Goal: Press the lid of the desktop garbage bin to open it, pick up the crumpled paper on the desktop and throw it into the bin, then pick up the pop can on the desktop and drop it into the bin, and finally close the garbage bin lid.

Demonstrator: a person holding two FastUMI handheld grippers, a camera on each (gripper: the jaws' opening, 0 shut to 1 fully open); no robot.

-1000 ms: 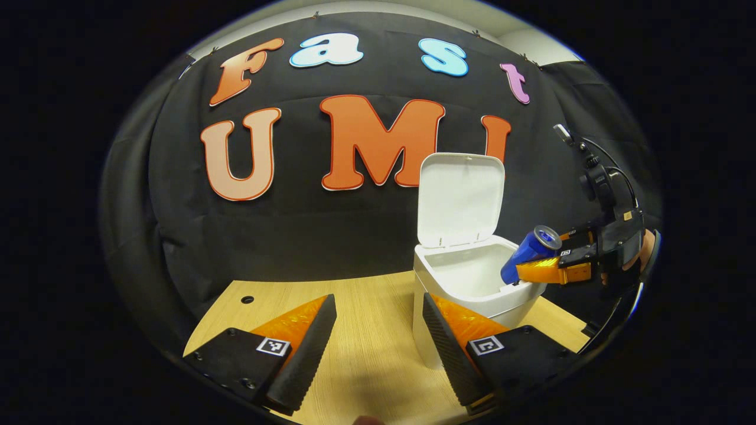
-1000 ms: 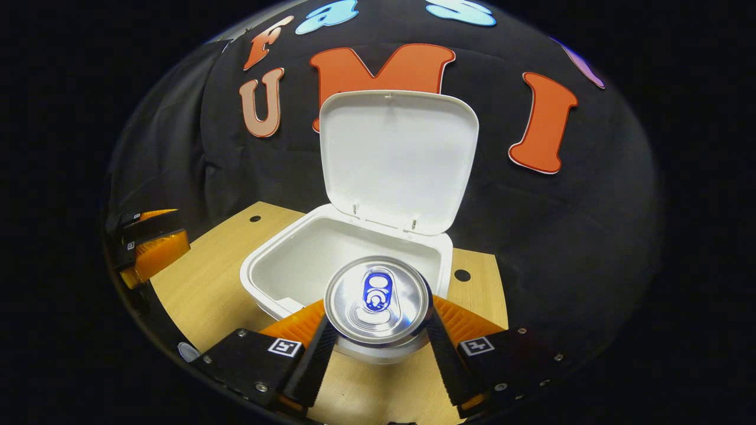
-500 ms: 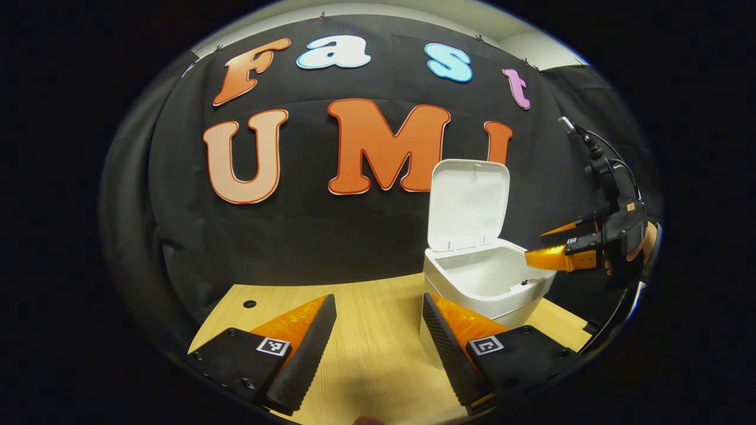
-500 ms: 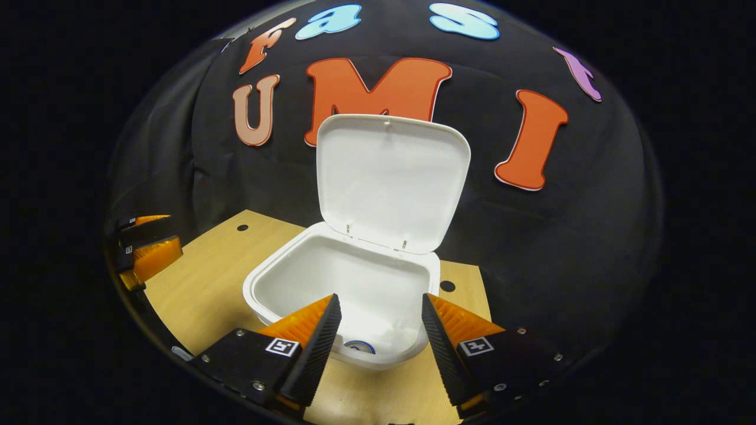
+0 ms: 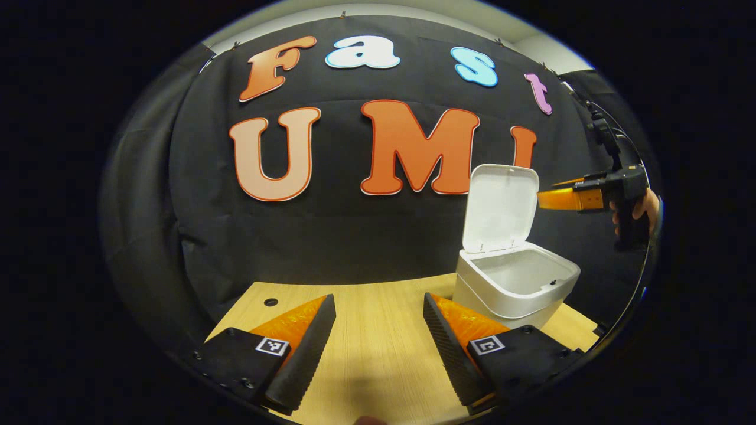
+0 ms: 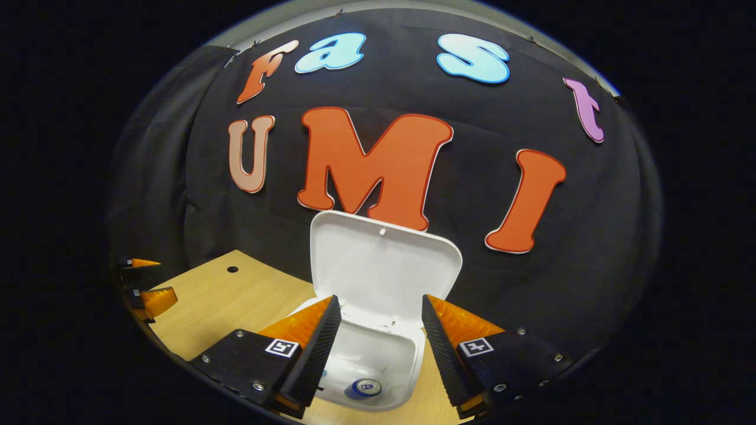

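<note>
Left gripper view: left hand-held gripper (image 5: pixel 379 342) gapes empty over bare wood-grain tabletop (image 5: pixel 378 366). Smooth white plastic bin (image 5: pixel 515 288) sits near the right edge, lid (image 5: pixel 499 206) upright. Right hand-held gripper (image 5: pixel 558 198) hangs beside the lid top.
Right gripper view: right hand-held gripper (image 6: pixel 378 348) spread, empty, above the bin (image 6: pixel 387 366). Pop can (image 6: pixel 367 387) lies inside; rounded lid (image 6: pixel 384 268) stands open.
</note>
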